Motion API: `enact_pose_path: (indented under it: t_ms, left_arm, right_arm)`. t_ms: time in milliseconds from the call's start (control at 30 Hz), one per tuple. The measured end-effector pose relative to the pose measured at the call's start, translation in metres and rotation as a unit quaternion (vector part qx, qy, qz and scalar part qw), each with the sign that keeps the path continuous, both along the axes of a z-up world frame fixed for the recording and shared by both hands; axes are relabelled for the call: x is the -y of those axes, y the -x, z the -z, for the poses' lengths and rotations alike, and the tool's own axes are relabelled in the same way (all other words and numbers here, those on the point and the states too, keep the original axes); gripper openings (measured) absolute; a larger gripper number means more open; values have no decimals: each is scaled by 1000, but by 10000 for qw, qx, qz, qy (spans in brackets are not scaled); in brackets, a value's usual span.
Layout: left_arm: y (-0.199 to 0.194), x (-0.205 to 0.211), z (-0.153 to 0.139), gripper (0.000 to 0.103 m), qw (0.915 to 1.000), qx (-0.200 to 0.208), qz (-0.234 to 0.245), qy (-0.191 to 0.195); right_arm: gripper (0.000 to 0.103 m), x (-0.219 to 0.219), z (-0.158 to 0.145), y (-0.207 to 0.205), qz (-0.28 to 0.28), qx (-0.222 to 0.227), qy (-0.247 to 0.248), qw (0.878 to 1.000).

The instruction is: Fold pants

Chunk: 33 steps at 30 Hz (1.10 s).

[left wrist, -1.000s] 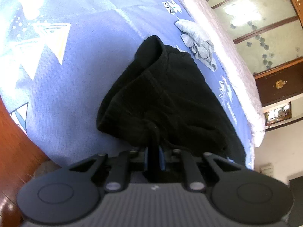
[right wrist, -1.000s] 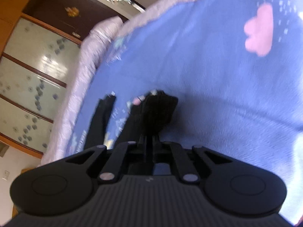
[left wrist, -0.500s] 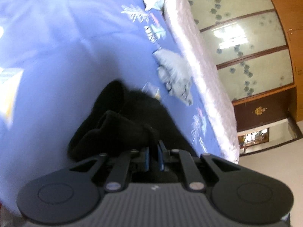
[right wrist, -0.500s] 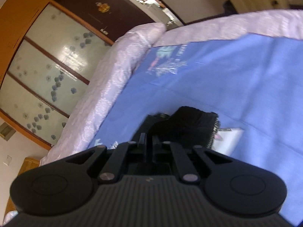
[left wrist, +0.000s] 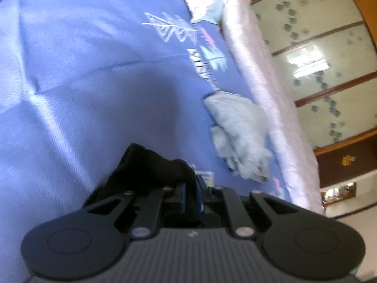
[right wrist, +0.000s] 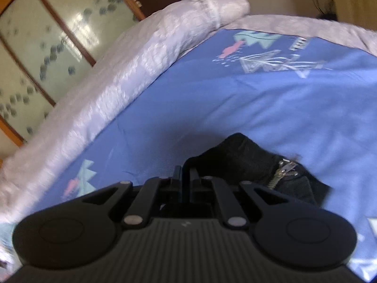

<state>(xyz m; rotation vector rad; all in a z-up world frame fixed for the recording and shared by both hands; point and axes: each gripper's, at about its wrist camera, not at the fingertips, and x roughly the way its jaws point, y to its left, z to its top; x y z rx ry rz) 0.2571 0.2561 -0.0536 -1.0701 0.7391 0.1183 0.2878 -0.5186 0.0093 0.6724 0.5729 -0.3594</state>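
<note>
Left wrist view shows the black fabric pants (left wrist: pixel 150 172) bunched over the blue patterned bed sheet (left wrist: pixel 94 82), pinched in the jaws of the left gripper (left wrist: pixel 192 197). A second ago much more of the black cloth lay spread ahead. The right gripper (right wrist: pixel 186 179) has its jaws pressed on the zipper end. A crumpled grey cloth (left wrist: pixel 240 136) now looks nearer.

Open blue sheet (left wrist: pixel 94 94); grey garment (left wrist: pixel 238 134) rightward.
</note>
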Motion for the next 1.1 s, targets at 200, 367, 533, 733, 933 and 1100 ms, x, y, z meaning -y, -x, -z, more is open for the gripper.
enact_pose_path:
  t_ms: [200,367,533,733,933,1100]
  left_arm:
    - [-2,-6,23,18,9991,-164,-227,304]
    - [22,-9,4,70,9993,97,-125,331]
    - [79,-7,-33,81,9975,608,371,-36]
    - [136,14,-31,87,9952,420,887,7]
    - [150,57,10,91,9895,-38,1395,380]
    - [130,63,30,98,9940,97,997,442]
  right_arm:
    - [41,2,18,-6,-222,-25,-16,9997]
    - [45,33,-7,55,58,912,-663,9936]
    - [50,76,-7,130,396,1171,-1192,9851]
    - [56,79,24,166,206,693,-1452,9868]
    - [55,76,56,141,274,706,-2130,9741]
    - [57,68,52,100,177,620,-1712,9831]
